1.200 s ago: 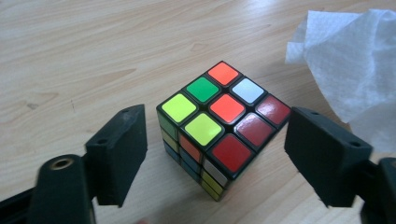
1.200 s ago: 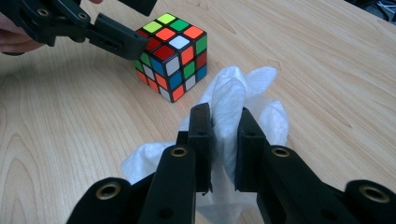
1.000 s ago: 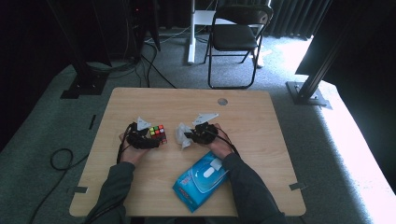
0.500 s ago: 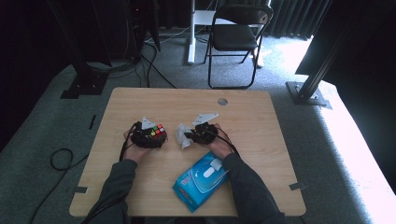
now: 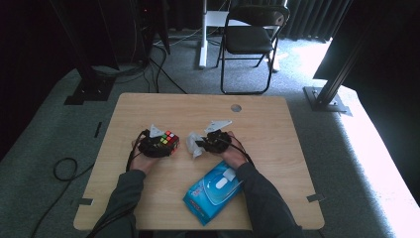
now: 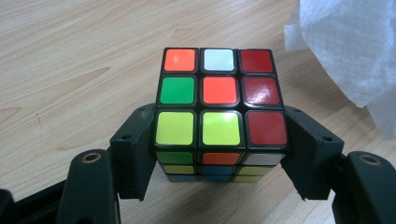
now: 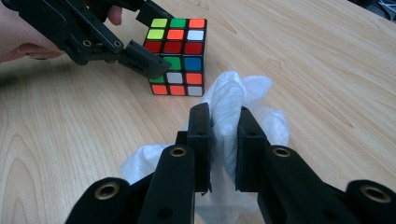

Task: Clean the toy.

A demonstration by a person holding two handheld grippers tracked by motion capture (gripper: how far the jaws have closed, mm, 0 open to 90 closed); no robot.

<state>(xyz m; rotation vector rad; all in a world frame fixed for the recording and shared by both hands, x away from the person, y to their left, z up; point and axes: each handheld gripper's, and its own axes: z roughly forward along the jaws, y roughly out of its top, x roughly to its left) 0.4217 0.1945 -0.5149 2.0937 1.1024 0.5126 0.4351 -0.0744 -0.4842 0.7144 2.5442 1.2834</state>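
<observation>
cube point(image 6: 218, 95) mid-table, clamped by closing left gripper point(image 6: 219, 154); wipe point(image 6: 348, 46) just beside.

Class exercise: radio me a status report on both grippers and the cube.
Left hand-held gripper just closed on cube. Right hand-held gripper pinching white wipe. Wipe pack near, nothing blocking.

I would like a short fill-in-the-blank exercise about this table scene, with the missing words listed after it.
1. The left gripper has its jaws on both sides of a ____ cube.
2. The right gripper is shut on a white ____.
3. The blue wipes pack lies on the ____ table.
4. The middle square on the top face of the cube is ____.

Missing words: puzzle; wipe; wooden; orange
</observation>
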